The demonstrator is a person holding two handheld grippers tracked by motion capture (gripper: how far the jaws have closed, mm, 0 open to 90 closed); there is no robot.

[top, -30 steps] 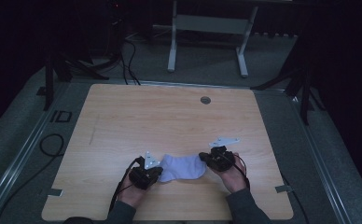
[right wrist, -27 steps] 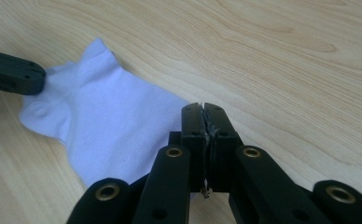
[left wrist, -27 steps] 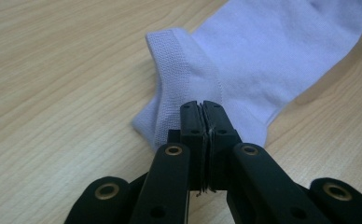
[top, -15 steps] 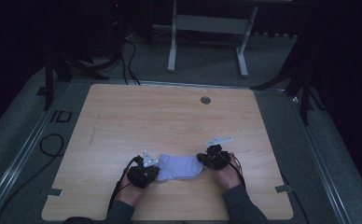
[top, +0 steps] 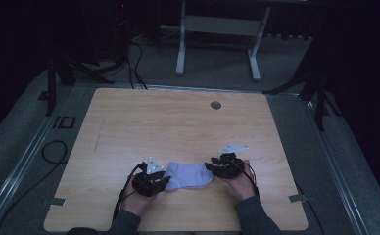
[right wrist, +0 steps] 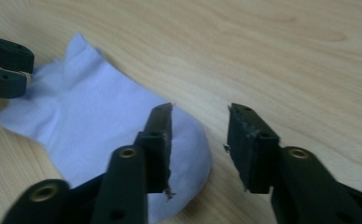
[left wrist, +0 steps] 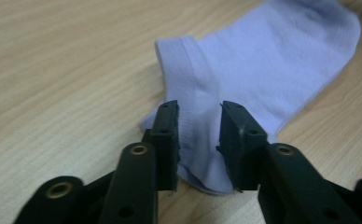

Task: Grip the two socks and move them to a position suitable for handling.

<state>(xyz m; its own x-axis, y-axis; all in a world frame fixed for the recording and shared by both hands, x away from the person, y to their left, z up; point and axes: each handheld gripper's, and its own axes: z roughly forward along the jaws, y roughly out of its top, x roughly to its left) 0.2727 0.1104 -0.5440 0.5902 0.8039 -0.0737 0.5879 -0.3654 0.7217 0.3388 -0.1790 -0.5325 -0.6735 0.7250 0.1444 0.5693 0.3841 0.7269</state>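
- Item in hand: one pale lilac sock (top: 188,176), lying flat near the front edge of the wooden table (top: 178,122), between the two grippers.
- Left gripper (left wrist: 198,140): jaws just opening, parted a little, cuff end of the sock between them, pads apparently off the cloth.
- Right gripper (right wrist: 200,147): jaws likewise just opening, standing wider; toe end lay under the near jaw, gap over bare wood.
- Step, as judged: release after laying the sock out (both ends let go at once).
- Next move, as judged: draw both grippers back clear without dragging the fabric.
- Surroundings: round grommet (top: 216,105) far up the table, well apart; metal stand (top: 217,29) and cables (top: 134,58) on the floor beyond.
- Obstructions: none near the sock.
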